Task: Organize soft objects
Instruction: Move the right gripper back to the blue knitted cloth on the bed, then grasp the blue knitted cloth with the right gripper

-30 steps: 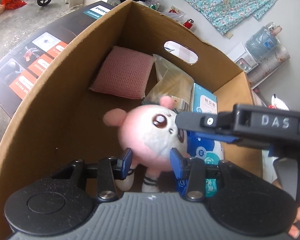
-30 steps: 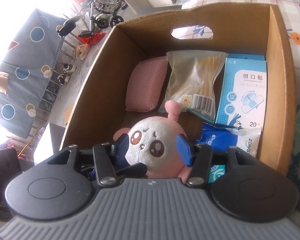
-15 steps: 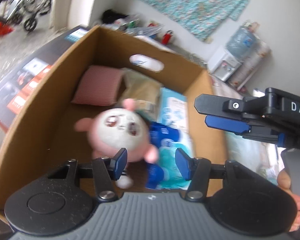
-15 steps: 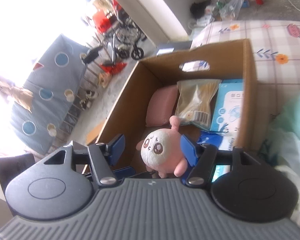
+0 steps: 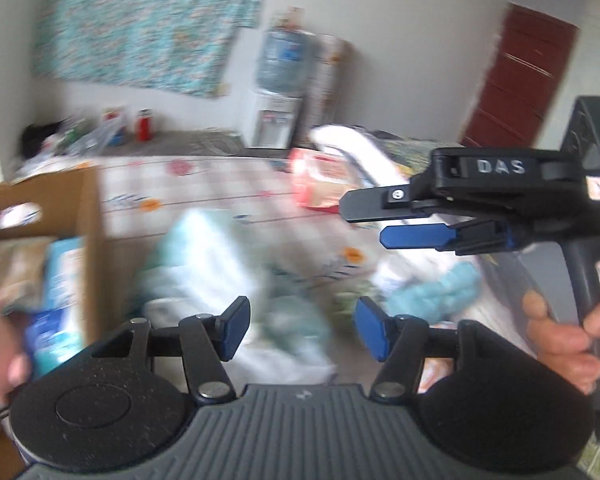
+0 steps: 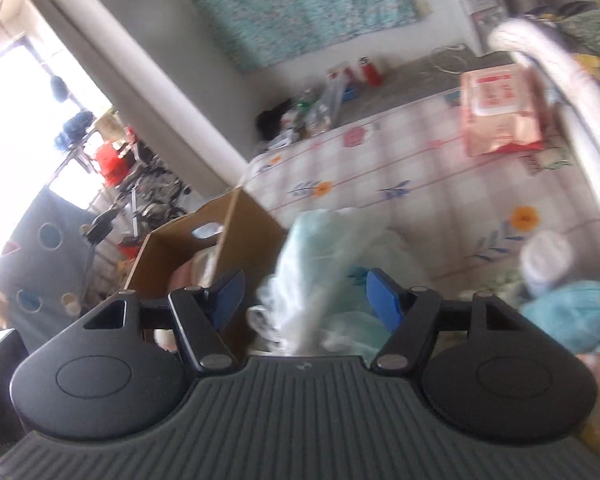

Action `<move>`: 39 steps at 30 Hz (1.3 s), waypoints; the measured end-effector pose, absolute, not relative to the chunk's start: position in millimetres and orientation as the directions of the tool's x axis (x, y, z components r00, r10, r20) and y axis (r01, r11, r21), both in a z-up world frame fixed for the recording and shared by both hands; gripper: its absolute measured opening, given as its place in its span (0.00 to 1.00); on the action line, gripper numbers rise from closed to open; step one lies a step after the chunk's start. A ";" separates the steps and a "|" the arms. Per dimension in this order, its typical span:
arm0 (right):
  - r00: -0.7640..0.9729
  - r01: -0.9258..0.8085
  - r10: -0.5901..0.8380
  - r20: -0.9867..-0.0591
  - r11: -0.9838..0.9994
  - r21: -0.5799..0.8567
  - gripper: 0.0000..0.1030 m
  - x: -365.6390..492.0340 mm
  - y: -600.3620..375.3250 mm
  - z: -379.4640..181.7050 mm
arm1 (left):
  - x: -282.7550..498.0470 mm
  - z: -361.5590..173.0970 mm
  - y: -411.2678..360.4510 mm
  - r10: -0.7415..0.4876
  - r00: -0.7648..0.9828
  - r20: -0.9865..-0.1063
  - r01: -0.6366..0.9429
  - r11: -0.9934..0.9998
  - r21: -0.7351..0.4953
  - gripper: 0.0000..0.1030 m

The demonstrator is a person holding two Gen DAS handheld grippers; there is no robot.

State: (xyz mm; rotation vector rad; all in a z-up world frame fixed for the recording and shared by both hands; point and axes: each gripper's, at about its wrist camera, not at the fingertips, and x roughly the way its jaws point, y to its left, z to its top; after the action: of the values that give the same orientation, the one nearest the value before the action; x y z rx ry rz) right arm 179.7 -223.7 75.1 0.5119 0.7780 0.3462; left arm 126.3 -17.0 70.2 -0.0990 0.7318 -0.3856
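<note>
Both views are motion-blurred. Left tongs [image 5: 298, 330]: jaws apart, having just been opening, nothing between the blue pads. Right tongs [image 6: 304, 300]: likewise parted and just opening, gripping nothing; they show again at right in the left view, held by a hand [image 5: 564, 338]. Below both, a pale green-and-white soft bundle [image 6: 320, 256], probably bagged cloth, lies on the flowered bed sheet [image 6: 412, 168] just beside the cardboard box [image 6: 236, 232]. A pink packet [image 6: 498, 114] lies farther off.

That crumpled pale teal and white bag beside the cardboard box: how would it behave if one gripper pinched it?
The pale teal bag looks thin and crumpled, so probably floppy: it would likely sag and trail when lifted. It seems light. Its glossy film may slip between pads. Blur limits certainty.
</note>
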 end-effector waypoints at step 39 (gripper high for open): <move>0.653 0.344 0.329 -0.682 0.674 0.654 0.58 185.7 -443.1 -60.5 | 215.3 -29.3 -243.7 -0.531 0.525 -0.665 0.670 0.740 -0.061 0.16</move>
State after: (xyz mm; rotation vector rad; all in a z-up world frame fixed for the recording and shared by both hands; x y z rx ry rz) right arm 185.7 -443.1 -60.5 0.8620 0.8893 -0.0097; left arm 215.3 -243.7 -29.3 0.2131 0.7181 -0.7249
